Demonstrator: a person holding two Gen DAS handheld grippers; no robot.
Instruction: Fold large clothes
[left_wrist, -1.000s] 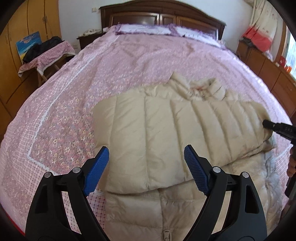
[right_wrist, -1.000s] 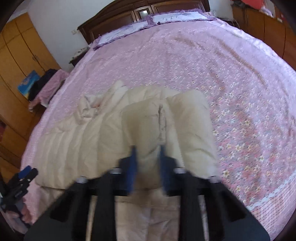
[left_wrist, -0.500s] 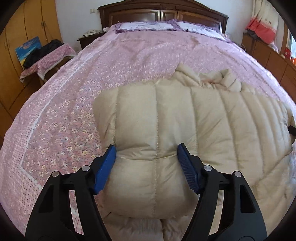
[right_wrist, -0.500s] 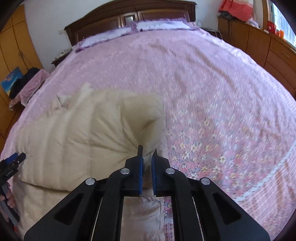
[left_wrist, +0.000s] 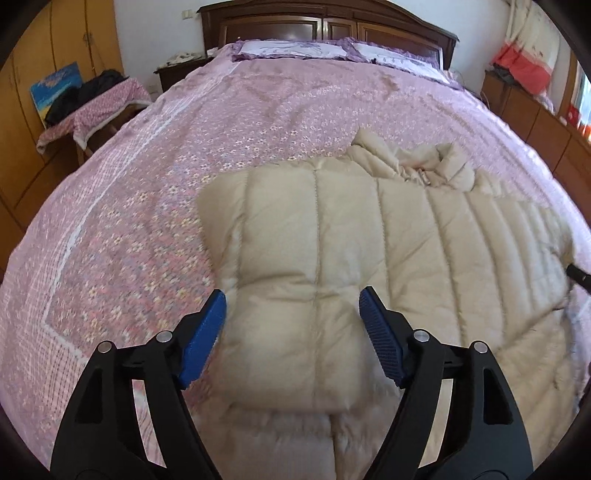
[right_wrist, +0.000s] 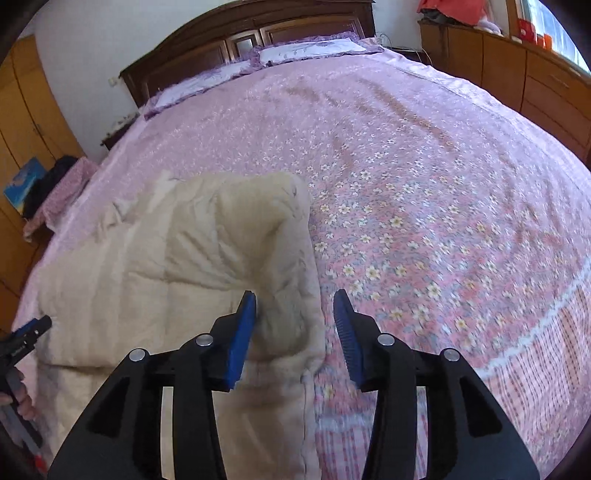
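Jacket (left_wrist: 332, 258) sits on the near part of the bed, beige quilted puffer, upper part folded down over the lower part.

My left gripper (left_wrist: 291, 332): jaws spread wide and opening, blue pads (left_wrist: 201, 338) on either side of the puffy folded edge. Left pad is right at the fabric's side, right pad looks just clear of it. Not squeezing anything, so released. Seen from the right wrist, the same gripper (right_wrist: 27, 338) pokes in at the far left edge beside the jacket, with a bit of my hand (right_wrist: 18, 398) under it.

My right gripper (right_wrist: 295, 332): jaws opening, pads apart. Jacket's right edge (right_wrist: 288, 332) lies between them, close to the left pad; the right pad is over the bedspread. No grip, released. Its tip (left_wrist: 580, 273) barely shows at the right rim of the left wrist view.

Outward: collar (left_wrist: 436, 162) bunched at the jacket's far end. A zipper seam (left_wrist: 332, 435) runs down the lower layer right under my left gripper. Pink floral bedspread (right_wrist: 424, 206) covers the whole bed. Pillows (left_wrist: 295, 50) against a dark wooden headboard (left_wrist: 332, 22). Left of the bed, a stool (left_wrist: 96, 110) piled with cloth, and a wooden wardrobe (left_wrist: 55, 44). Low wooden cabinets (right_wrist: 517, 66) along the right wall.
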